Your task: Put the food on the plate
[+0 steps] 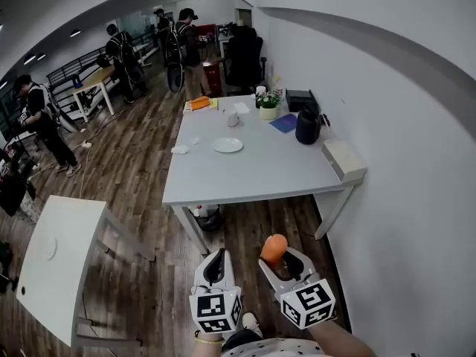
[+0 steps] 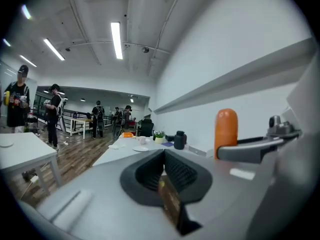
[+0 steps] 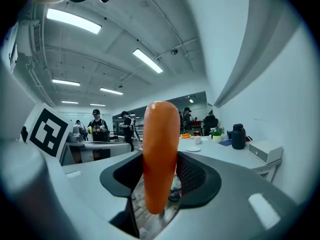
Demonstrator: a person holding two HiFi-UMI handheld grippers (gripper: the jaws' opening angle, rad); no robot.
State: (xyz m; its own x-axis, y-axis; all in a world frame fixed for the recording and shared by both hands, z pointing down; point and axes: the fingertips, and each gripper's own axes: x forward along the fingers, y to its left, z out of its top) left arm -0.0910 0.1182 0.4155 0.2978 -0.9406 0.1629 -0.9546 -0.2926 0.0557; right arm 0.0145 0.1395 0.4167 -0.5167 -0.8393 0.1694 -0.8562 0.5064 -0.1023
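Item: orange sausage [image 3: 161, 154], held upright in the right gripper [image 1: 281, 262], whose jaws are clamped on its lower half; the rounded top stands clear above them. Long axis: near vertical, as the right gripper view shows. Left gripper [image 1: 216, 262]: jaws drawn together, nothing between them, carried just beside the right one. Destination: small white plate [image 1: 227, 145], bare, on the grey table [image 1: 260, 169], near the middle of its top. Governing relation: the plate lies ahead of both grippers and well apart from them, with open wooden floor between; the right gripper is the loaded one, so the approach and set-down probably fall to it. Views compared: the head view alone gives the gap to the table and the plate's place among the mug, flowerpot, black kettle and box; the right gripper view alone shows the grip on the sausage; the left gripper view confirms that its own jaws are empty.
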